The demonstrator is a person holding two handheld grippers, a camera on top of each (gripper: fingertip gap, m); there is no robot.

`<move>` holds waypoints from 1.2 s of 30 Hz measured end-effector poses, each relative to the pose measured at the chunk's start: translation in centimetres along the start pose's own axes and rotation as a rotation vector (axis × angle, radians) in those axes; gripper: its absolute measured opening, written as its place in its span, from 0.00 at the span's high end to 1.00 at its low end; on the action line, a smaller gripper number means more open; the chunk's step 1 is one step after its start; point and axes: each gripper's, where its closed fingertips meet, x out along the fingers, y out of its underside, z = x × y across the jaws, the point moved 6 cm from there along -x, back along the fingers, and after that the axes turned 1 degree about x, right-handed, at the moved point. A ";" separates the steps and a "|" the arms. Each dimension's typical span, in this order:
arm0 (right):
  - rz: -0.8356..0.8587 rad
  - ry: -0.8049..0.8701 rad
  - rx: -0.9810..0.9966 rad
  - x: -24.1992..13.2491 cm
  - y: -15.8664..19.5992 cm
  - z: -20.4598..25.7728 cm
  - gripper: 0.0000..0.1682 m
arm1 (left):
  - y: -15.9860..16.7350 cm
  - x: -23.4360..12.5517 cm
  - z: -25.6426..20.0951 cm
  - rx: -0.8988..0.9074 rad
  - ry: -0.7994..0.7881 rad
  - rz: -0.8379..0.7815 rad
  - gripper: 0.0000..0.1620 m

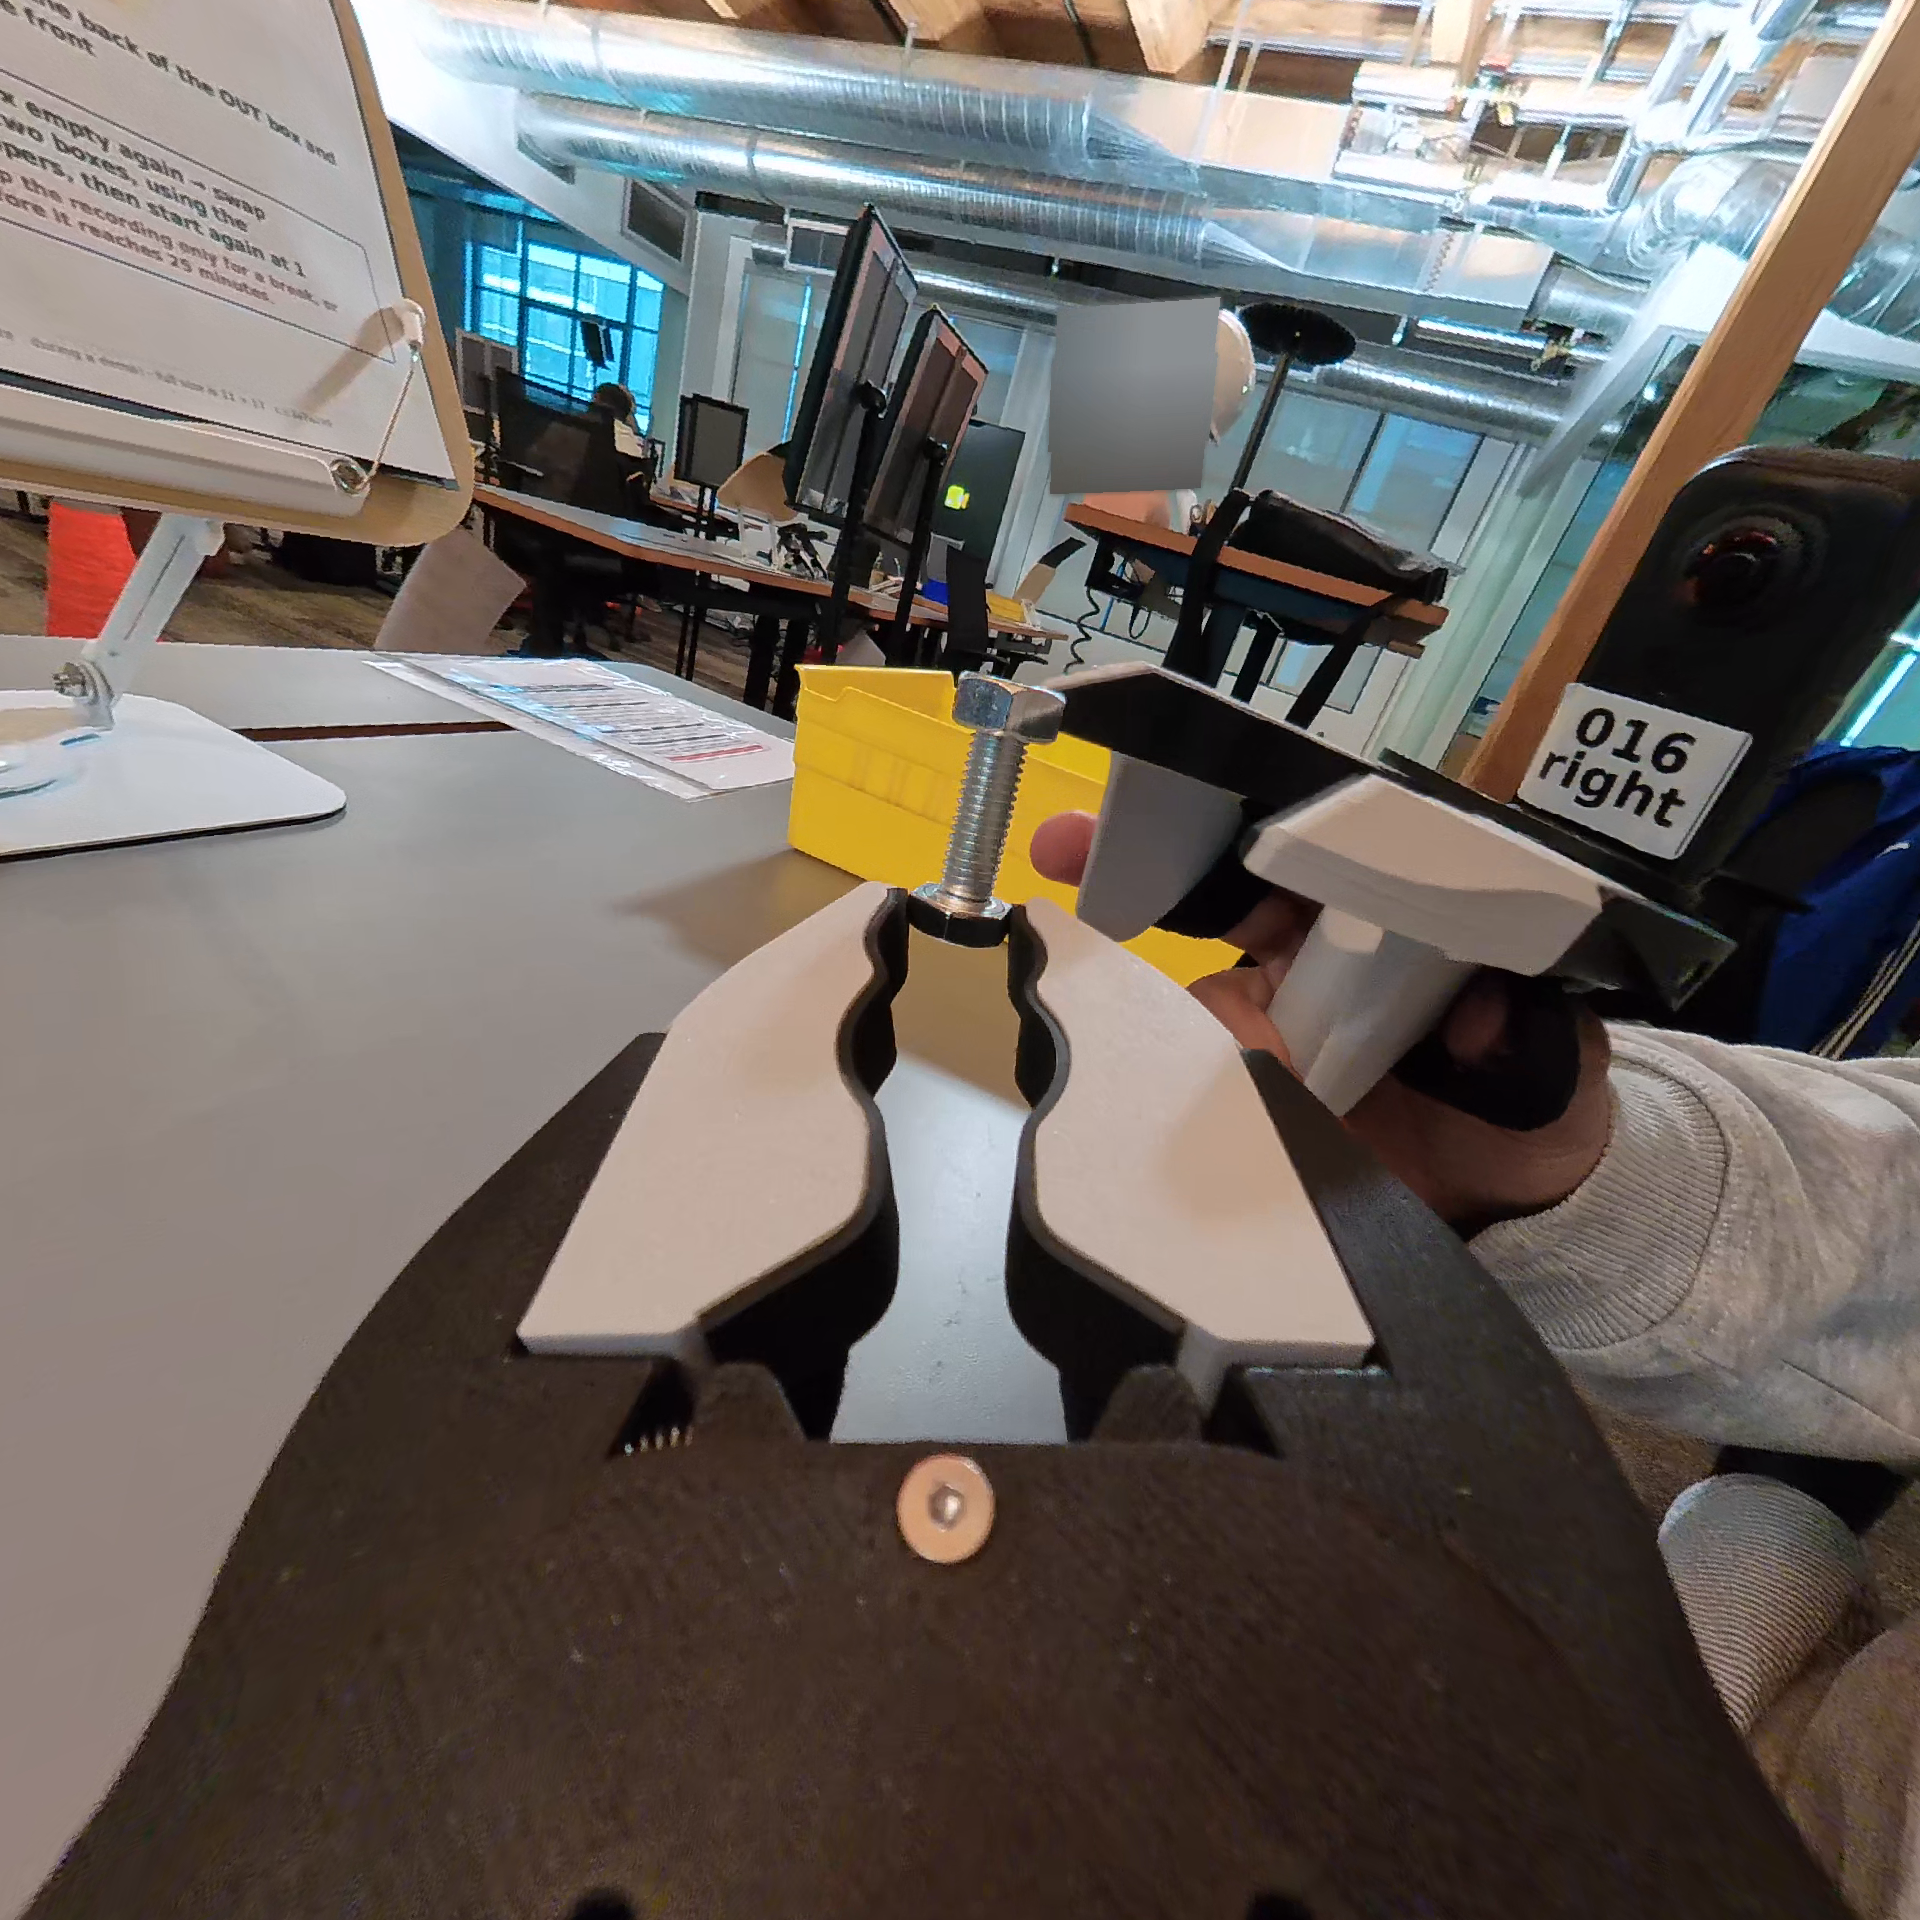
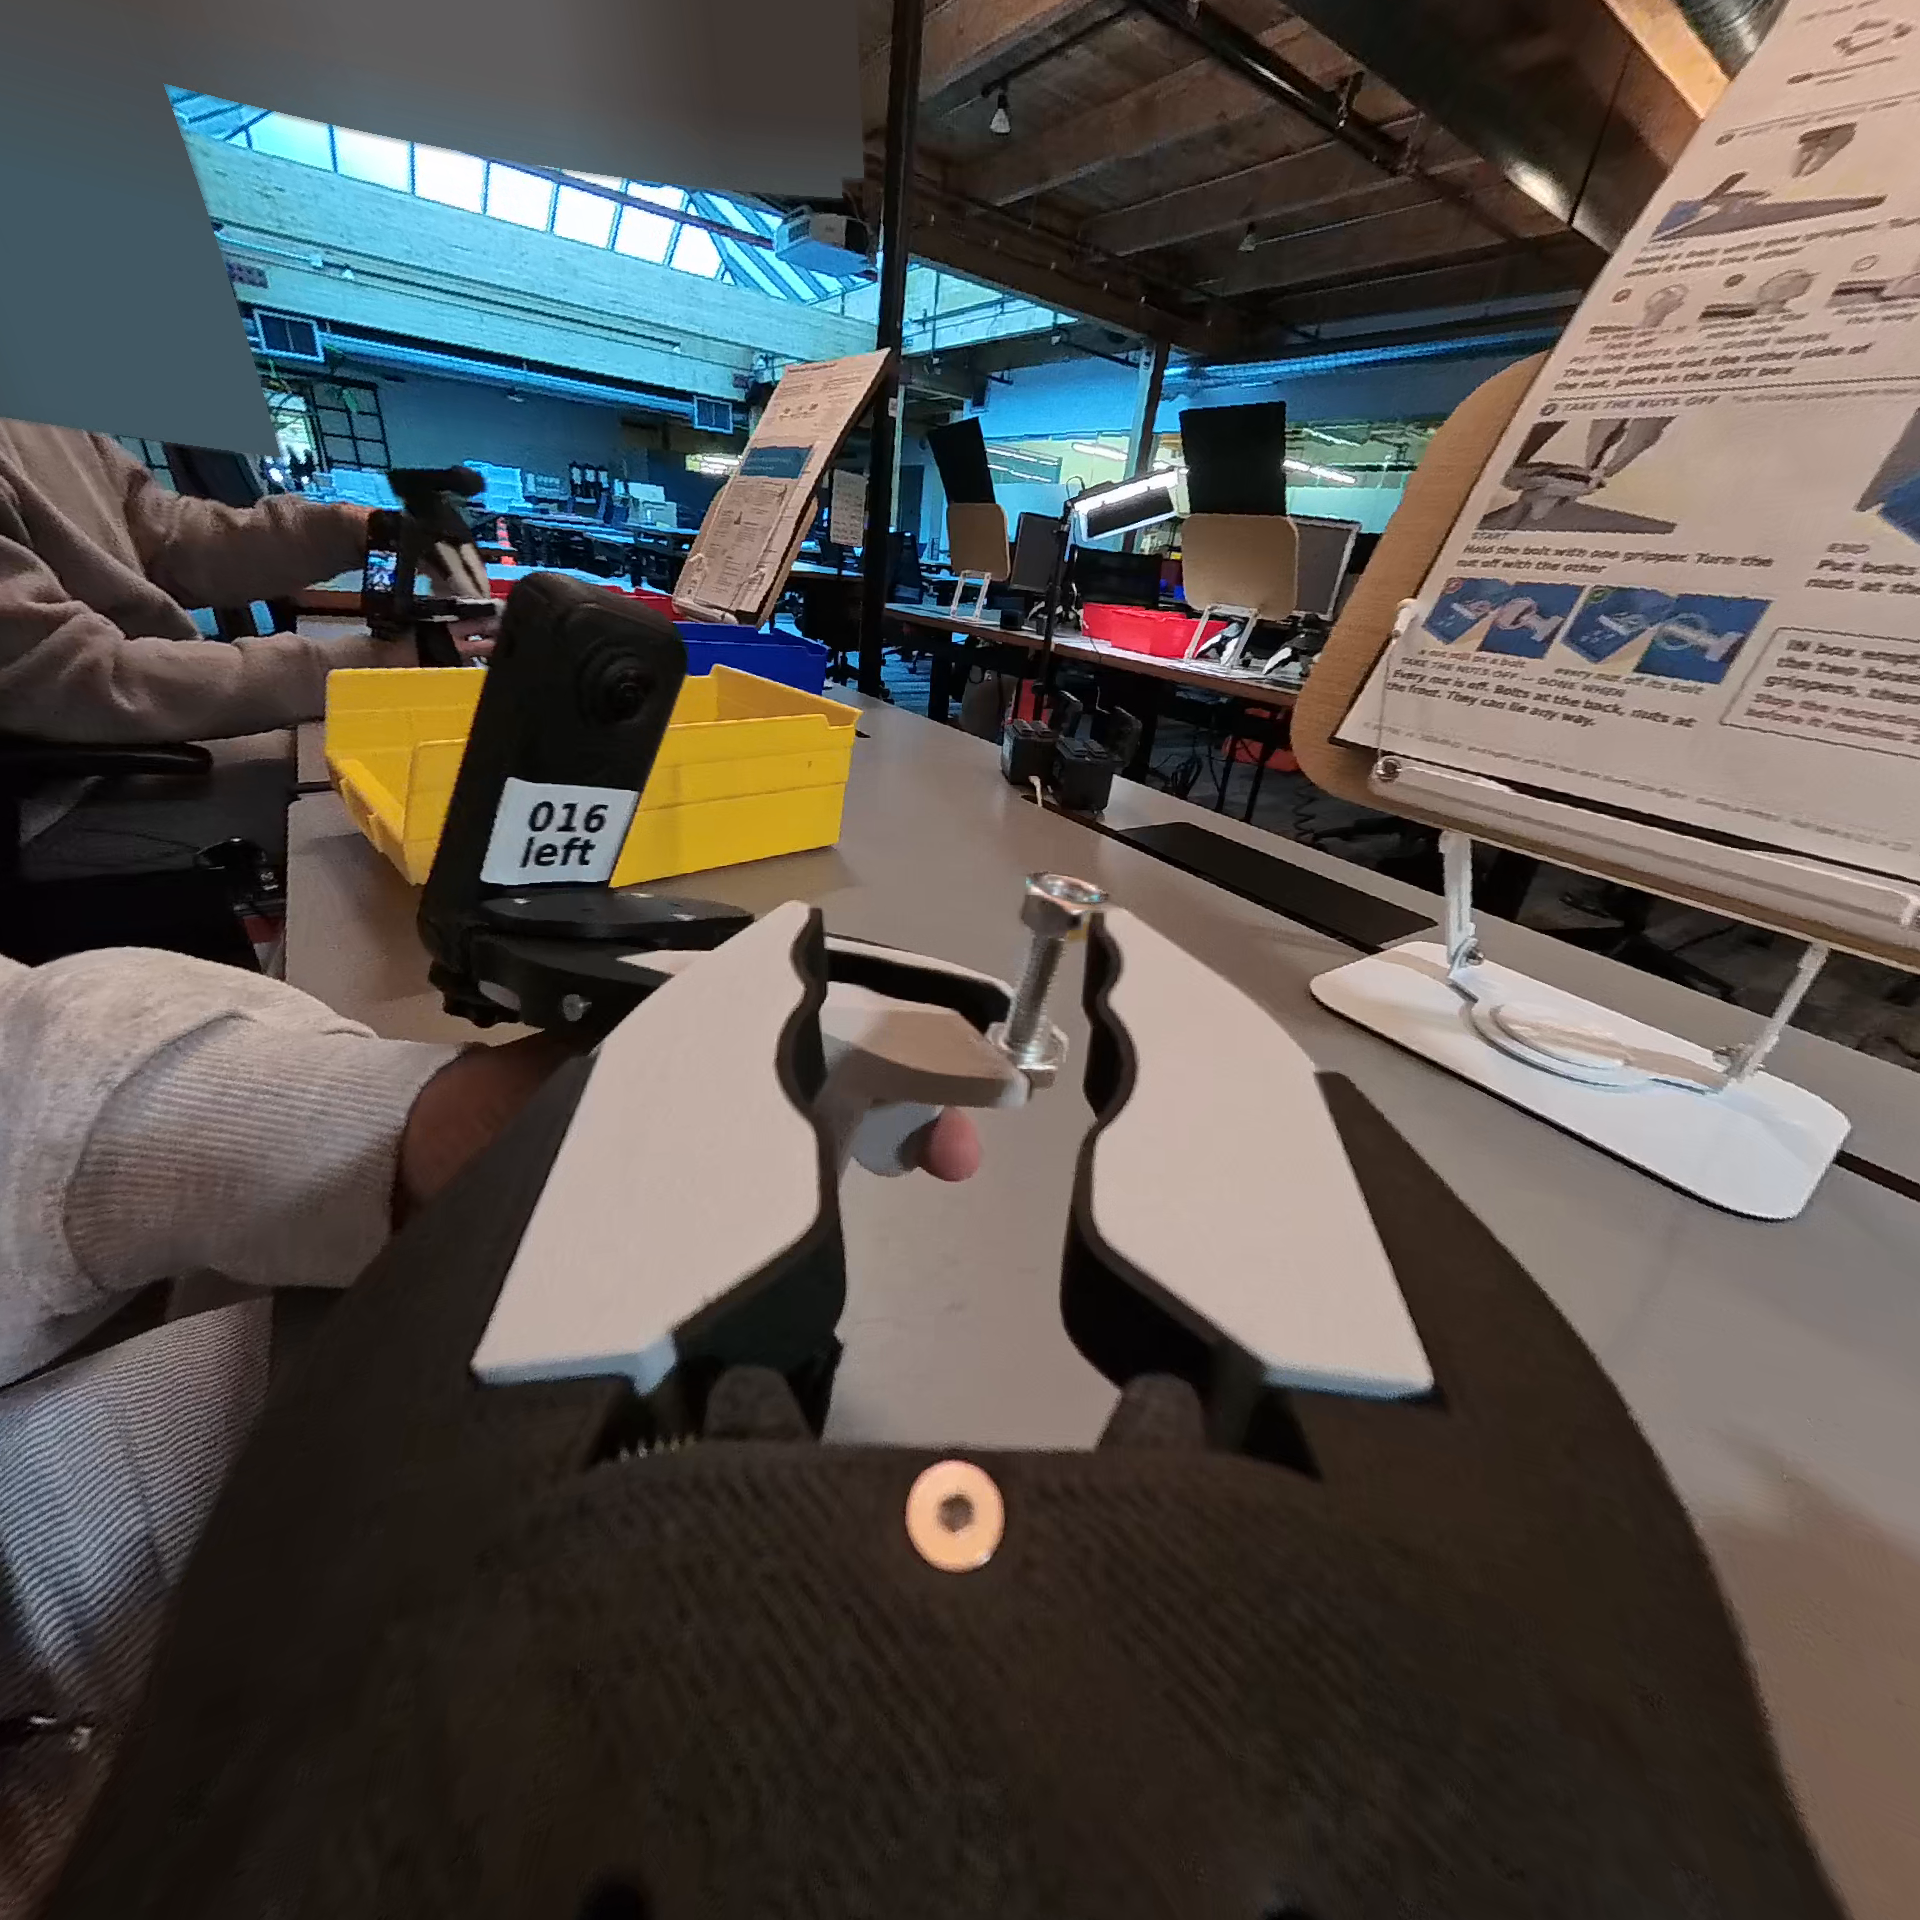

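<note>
Left wrist view: the left claw point(image 1: 956, 920) pinches a hex nut point(image 1: 957, 918) at its fingertips, its fingers drawn narrow around it, above the grey desk point(image 1: 416, 987). A zinc-bright bolt point(image 1: 982, 800) rises upright from the nut, threaded shank bare, hex head on top. The right claw point(image 1: 1049, 717) reaches in from the right, its dark tips at the bolt's head; whether they are clamped on it or only touching cannot be told from here. A hand point(image 1: 1455, 1091) in a pale sleeve holds that tool. Behind the bolt sits a yellow bin point(image 1: 873, 790), and farther left a white stand point(image 1: 156, 769) carrying a printed sheet.

From the right wrist view, the right claw point(image 2: 956, 925) stands wide, the bolt point(image 2: 1044, 977) just inside its right-hand finger point(image 2: 1226, 1143) and the other finger well apart from it. The left claw point(image 2: 1023, 1075) grips the nut point(image 2: 1029, 1060) at the bolt's lower end. Beyond lie the yellow bin point(image 2: 727, 769) and the stand point(image 2: 1600, 1091).

The bolt looks rigid, smooth steel, small yet dense; it would likely slip in a loose pinch. The flats of the head and nut offer the surest hold, the threads a rougher one.
</note>
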 end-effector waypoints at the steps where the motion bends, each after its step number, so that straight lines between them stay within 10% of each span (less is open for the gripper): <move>1: 0.002 -0.011 -0.005 0.0 0.0 0.2 0.72 | 0.0 0.0 0.0 -0.003 -0.001 -0.001 0.88; 36: 0.002 0.030 0.008 -0.3 0.1 -0.8 0.75 | 0.1 0.1 -0.2 -0.016 0.024 0.004 0.88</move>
